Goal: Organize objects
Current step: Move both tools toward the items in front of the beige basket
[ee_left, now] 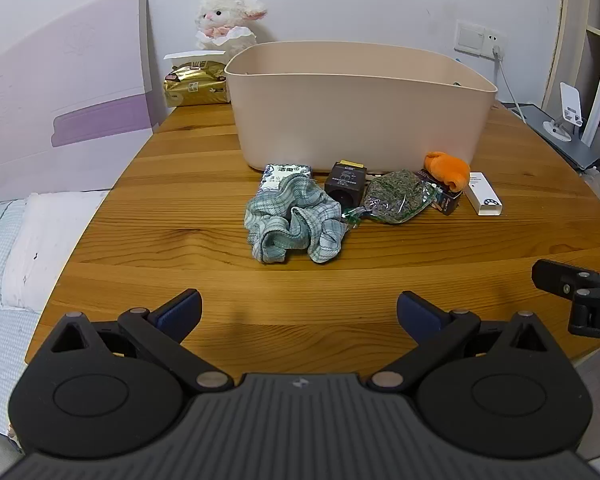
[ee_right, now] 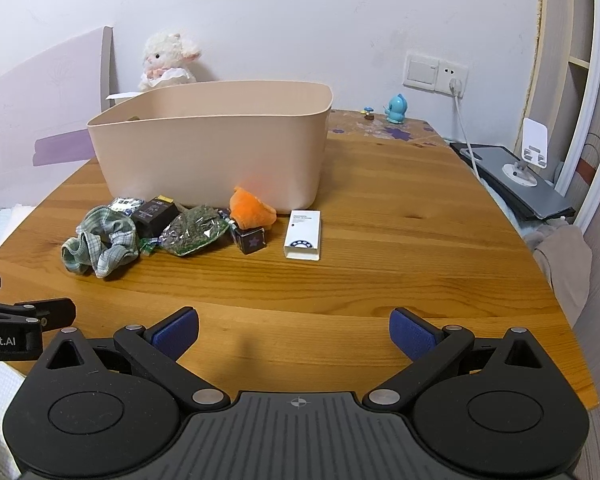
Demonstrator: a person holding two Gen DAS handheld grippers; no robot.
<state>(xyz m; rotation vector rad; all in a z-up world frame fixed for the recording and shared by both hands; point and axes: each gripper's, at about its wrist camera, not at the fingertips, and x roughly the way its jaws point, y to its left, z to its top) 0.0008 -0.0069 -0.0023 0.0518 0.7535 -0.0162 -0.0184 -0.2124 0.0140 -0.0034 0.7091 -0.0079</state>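
From the left wrist, the left gripper [ee_left: 299, 312] hangs spread and empty; the crumpled green checked cloth [ee_left: 294, 222], dark cube box [ee_left: 345, 184] and green foil packet [ee_left: 398, 196] lie before the beige plastic tub [ee_left: 360, 120]. From the right wrist, the right gripper [ee_right: 294, 334] is likewise spread, with the orange plush toy [ee_right: 250, 208] and white carton [ee_right: 303, 234] unsorted; nearly everything seems left.

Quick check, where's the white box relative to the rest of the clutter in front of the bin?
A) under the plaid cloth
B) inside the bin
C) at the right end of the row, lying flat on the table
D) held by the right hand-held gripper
C: the white box lies flat on the table, alone at the right end past the orange plush; the right hand-held gripper is open and empty.
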